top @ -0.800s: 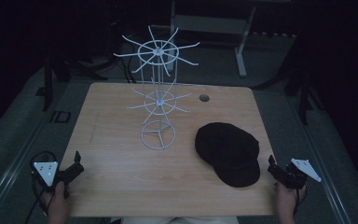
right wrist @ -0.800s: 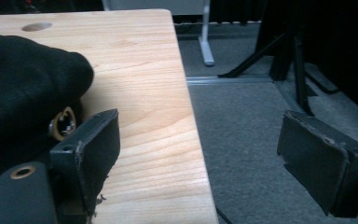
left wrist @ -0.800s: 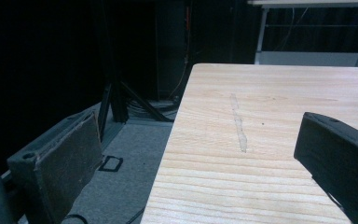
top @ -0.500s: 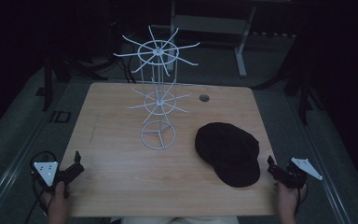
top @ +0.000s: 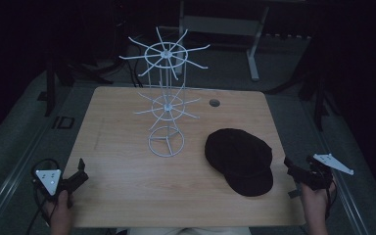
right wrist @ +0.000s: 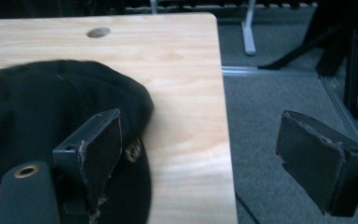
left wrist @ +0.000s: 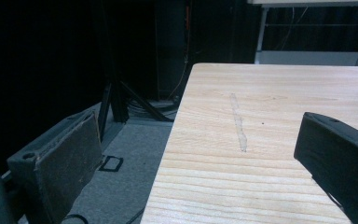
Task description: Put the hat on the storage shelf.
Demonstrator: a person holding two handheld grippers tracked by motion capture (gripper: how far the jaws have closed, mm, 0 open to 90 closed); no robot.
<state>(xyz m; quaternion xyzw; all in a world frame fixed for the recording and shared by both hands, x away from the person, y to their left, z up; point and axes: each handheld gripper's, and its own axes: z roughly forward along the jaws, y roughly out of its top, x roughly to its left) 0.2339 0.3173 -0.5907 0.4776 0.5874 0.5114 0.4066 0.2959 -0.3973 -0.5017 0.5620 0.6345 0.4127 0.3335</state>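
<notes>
The right gripper (top: pixel 293 172) hangs just off the tabletop's (top: pixel 127 196) right-hand edge, near the person's corner, with its jaws spread wide and nothing between them. In the right gripper view one jaw stands over the black cap (right wrist: pixel 37 107) and the other is out over the grey floor (right wrist: pixel 279 107), so the tabletop's edge runs up between the two. Whether the nearer jaw actually touches the cap I cannot tell; it looks to hover just above the brim.

The black cap (top: pixel 240 159) lies flat on the tabletop just ahead and to the left of that gripper, brim toward the person. A small brass-coloured button (right wrist: pixel 133 151) shows on it right beside the nearer jaw.

Farther off from the right gripper, ahead and well to the left past the cap, stands a white wire rack (top: pixel 166 105) with two tiers of spokes and a ring base. A little round hole (top: pixel 214 103) in the tabletop sits ahead of the cap, beyond it from the gripper.

The left gripper (top: pixel 81 176) sits at the opposite near corner, well apart from the cap and the rack. Its jaws are also wide apart and empty: in the left gripper view one jaw is over the floor and the other over bare wood, with a pale streak (left wrist: pixel 237 123) on the tabletop ahead of them. A hand (top: pixel 58 208) holds it from below.
</notes>
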